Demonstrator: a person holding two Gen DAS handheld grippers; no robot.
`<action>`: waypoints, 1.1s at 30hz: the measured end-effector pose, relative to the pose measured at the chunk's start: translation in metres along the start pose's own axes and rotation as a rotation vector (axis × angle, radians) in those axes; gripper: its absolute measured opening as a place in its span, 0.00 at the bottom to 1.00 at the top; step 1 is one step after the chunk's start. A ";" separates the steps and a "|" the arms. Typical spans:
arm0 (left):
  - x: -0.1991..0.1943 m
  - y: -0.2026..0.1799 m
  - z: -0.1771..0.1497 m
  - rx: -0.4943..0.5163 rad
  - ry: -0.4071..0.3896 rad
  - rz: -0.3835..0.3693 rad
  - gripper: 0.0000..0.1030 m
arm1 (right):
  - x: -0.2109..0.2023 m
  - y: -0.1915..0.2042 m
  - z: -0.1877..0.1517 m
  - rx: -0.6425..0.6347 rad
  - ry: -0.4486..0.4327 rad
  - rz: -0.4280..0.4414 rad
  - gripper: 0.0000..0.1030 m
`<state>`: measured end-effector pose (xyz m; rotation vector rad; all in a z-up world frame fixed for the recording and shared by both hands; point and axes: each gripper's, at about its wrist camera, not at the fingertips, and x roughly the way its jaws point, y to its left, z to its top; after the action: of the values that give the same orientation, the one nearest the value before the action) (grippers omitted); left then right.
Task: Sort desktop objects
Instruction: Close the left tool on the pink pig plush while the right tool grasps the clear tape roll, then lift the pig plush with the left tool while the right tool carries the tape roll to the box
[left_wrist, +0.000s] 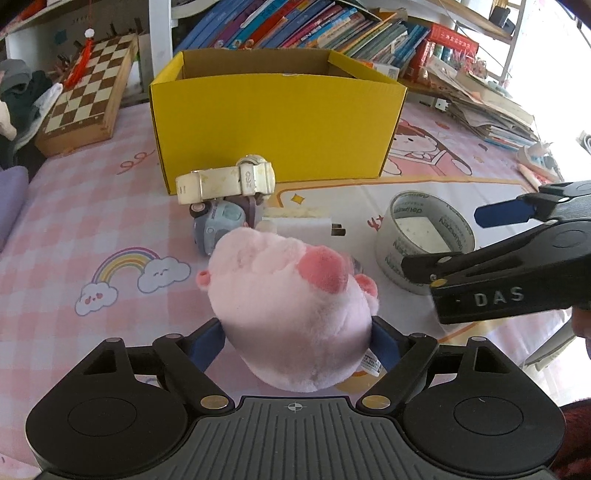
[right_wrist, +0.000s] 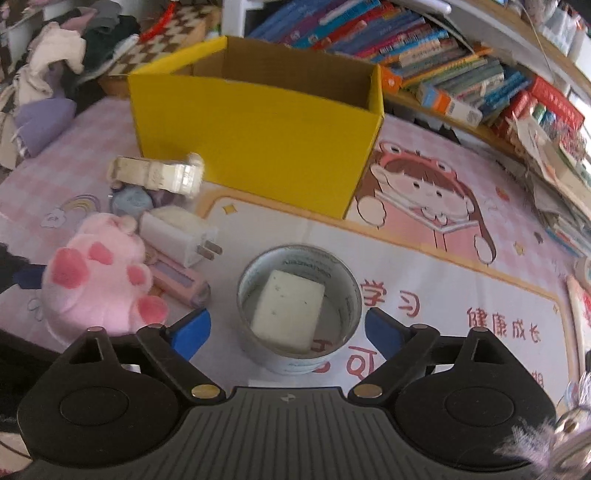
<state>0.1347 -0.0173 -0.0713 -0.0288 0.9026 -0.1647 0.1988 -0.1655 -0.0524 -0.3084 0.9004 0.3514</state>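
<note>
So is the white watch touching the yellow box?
Cannot tell. In both wrist views the watch overlaps the yellow box front, and no gap or contact shows.

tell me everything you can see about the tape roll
The tape roll is a wide ring of clear packing tape with printed lettering around its inner core. It lies flat on the pink cartoon desk mat, hole upward, with a pale speckled block inside the hole. It lies right of the pink plush toy, in front of the yellow box. The right gripper straddles it, blue pads apart from its sides.
</note>
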 end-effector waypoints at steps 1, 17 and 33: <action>0.001 0.000 0.001 0.001 0.001 0.003 0.84 | 0.003 -0.002 0.001 0.009 0.009 -0.001 0.93; 0.000 0.012 0.002 -0.077 -0.011 0.014 0.63 | 0.028 -0.010 0.010 0.036 0.038 0.048 0.81; -0.041 0.023 0.011 -0.078 -0.135 0.006 0.62 | -0.011 -0.010 0.020 0.052 -0.073 0.059 0.81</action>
<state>0.1213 0.0112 -0.0349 -0.1082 0.7738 -0.1205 0.2103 -0.1686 -0.0308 -0.2198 0.8468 0.3907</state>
